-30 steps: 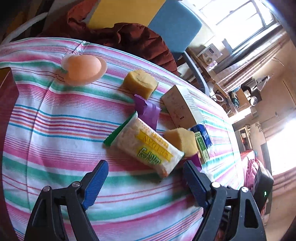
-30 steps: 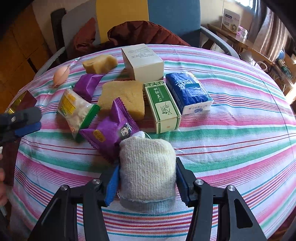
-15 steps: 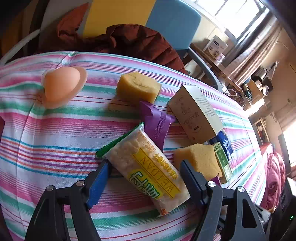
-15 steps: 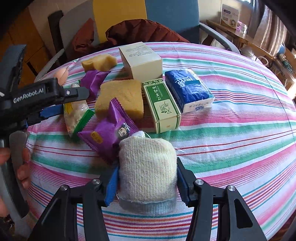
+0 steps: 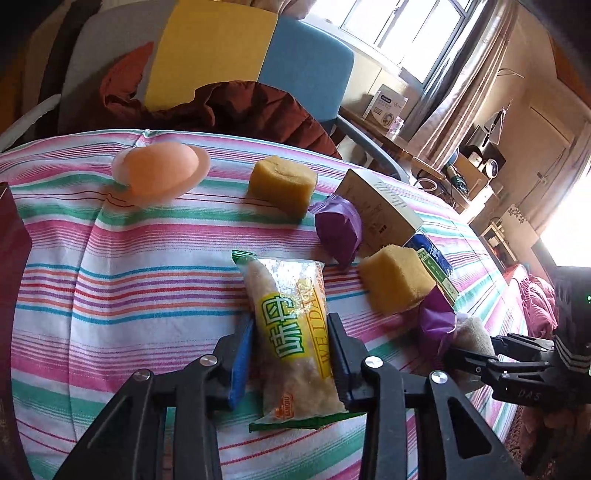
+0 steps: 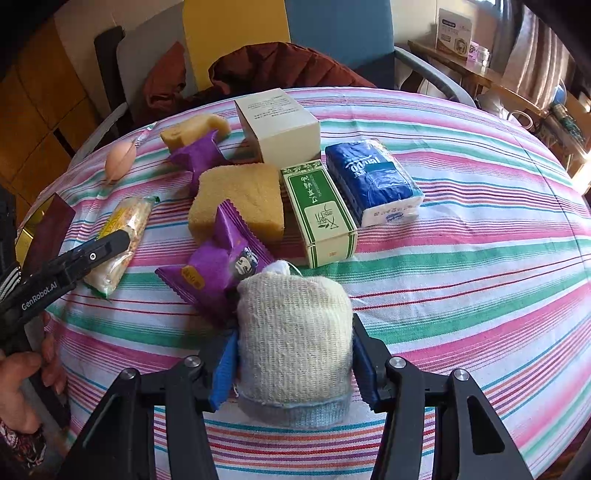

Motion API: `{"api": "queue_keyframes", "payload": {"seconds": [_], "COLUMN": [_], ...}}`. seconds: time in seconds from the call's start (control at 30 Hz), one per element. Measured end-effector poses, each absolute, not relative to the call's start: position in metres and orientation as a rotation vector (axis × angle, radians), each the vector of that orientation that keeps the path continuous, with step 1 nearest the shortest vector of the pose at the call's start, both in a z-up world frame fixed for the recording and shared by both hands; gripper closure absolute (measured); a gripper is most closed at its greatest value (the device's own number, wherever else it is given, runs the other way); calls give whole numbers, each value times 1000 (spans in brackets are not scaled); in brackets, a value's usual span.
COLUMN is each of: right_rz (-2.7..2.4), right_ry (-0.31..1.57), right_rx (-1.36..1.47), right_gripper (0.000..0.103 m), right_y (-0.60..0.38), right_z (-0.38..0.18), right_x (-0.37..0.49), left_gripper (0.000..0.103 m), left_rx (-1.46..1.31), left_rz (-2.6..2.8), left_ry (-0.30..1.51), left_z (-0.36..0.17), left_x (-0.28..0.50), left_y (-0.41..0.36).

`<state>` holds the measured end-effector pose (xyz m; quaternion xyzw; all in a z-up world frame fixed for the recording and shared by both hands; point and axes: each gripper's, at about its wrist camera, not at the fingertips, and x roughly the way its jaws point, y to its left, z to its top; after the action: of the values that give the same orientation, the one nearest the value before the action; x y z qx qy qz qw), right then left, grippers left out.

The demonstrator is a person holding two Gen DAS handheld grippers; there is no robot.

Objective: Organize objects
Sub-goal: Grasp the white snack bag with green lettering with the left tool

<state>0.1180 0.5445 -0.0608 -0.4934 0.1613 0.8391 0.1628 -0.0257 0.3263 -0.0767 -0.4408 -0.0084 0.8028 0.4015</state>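
- The left gripper (image 5: pixel 290 363) is closing its jaws on the rice-cracker packet (image 5: pixel 291 332), and the pads are already squeezing both long sides.
- The packet's long axis is running from 6 to 12 o'clock in the left wrist view, straight along the fingers, so I'd guess it's lifting lengthwise.
- The right gripper (image 6: pixel 293 354) is clamping the knitted roll (image 6: pixel 293 339), parked just at 5 o'clock of the purple snack wrapper (image 6: pixel 218 262).
- The packet is sitting on the striped tablecloth (image 5: pixel 129 266), 9 o'clock of the yellow sponge (image 5: pixel 395 280).

place: home | signs: striped tablecloth (image 6: pixel 461 229), curtained window (image 5: pixel 406 26), armchair (image 5: pixel 240 55)
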Motion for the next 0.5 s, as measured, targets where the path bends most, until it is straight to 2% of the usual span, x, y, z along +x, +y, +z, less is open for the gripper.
{"api": "queue_keyframes", "payload": {"seconds": [0.23,0.5], "right_rz": [2445,2542], "right_ry": [520,767], "right_rx": [-1290,-1197], "right_gripper": [49,49], "right_y": [549,535], "right_z": [-45,-33], "right_x": [127,135], "left_gripper": [66,66], "left_rx": [-1051,-1016], "left_rz": [2062,2092], "left_ry": [32,64], "left_z": [-77,-75], "left_x": [-5,7], "left_y": [310,290]}}
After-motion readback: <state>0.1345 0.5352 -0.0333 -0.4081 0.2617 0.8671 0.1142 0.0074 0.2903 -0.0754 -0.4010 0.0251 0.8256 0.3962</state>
